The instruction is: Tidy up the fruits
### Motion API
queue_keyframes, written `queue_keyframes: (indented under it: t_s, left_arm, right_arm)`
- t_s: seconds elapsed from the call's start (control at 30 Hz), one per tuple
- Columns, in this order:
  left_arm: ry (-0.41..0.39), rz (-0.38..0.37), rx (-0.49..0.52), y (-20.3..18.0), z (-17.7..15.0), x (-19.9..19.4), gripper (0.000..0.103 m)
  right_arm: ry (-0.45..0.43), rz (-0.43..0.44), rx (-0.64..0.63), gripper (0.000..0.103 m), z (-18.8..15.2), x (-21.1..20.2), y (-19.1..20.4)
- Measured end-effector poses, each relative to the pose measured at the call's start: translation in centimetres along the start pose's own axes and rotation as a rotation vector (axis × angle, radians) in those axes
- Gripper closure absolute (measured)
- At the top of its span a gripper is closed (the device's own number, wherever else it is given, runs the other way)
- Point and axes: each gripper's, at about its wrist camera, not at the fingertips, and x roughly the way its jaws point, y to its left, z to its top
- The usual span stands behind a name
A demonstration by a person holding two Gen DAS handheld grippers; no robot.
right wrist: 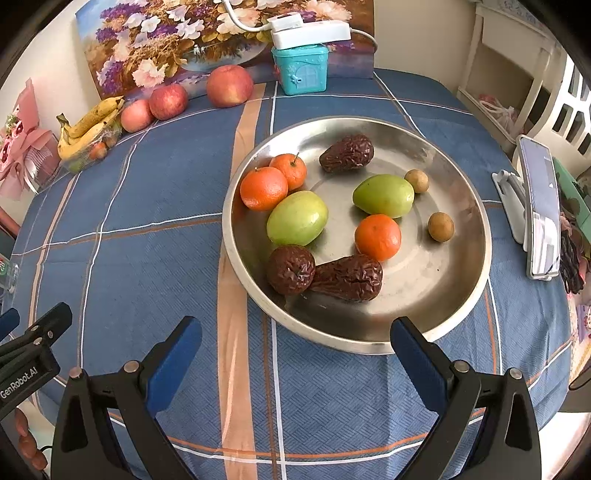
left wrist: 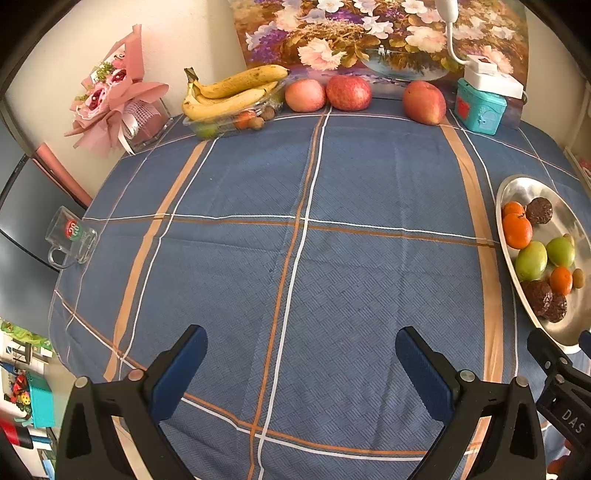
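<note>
A round steel plate (right wrist: 461,295) holds three orange tangerines (right wrist: 263,187), two green fruits (right wrist: 297,218), three wrinkled brown dates (right wrist: 347,277) and two small tan fruits (right wrist: 440,226). It also shows at the right edge of the left wrist view (left wrist: 524,188). My right gripper (right wrist: 295,343) is open and empty, just in front of the plate's near rim. My left gripper (left wrist: 301,350) is open and empty over bare blue cloth, left of the plate. Three apples (left wrist: 348,93) and a banana bunch (left wrist: 229,94) on a clear tray lie at the far edge.
A teal box (right wrist: 302,70) with a white charger stands before a flower painting (left wrist: 369,33). A pink bouquet (left wrist: 114,96) is at far left, a glass mug (left wrist: 72,236) at the left table edge. A phone on a stand (right wrist: 539,210) is right of the plate.
</note>
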Motion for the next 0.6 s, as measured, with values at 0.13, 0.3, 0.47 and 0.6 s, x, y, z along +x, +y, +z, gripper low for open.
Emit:
queue_keyframes:
  t_s: [0.13,0.3,0.47,0.6]
  left_arm:
    - [0.006,-0.009,0.003,-0.03,-0.05,0.07,0.0]
    - [0.012,-0.02,0.002,-0.09,-0.03,0.18,0.0]
    - [0.019,-0.025,-0.007,-0.03,-0.07,0.24,0.0]
    - [0.017,-0.028,-0.002,-0.06,-0.02,0.23,0.0]
  right_arm:
    - [0.0,-0.004,0.004,0.001,-0.03,0.01,-0.1]
    - [-0.001,-0.007,0.012,0.001,-0.05,-0.02,-0.22]
    - [0.0,-0.01,0.017,0.001,-0.04,0.03,-0.34]
    - [0.001,-0.012,0.017,0.001,-0.12,0.01,-0.18]
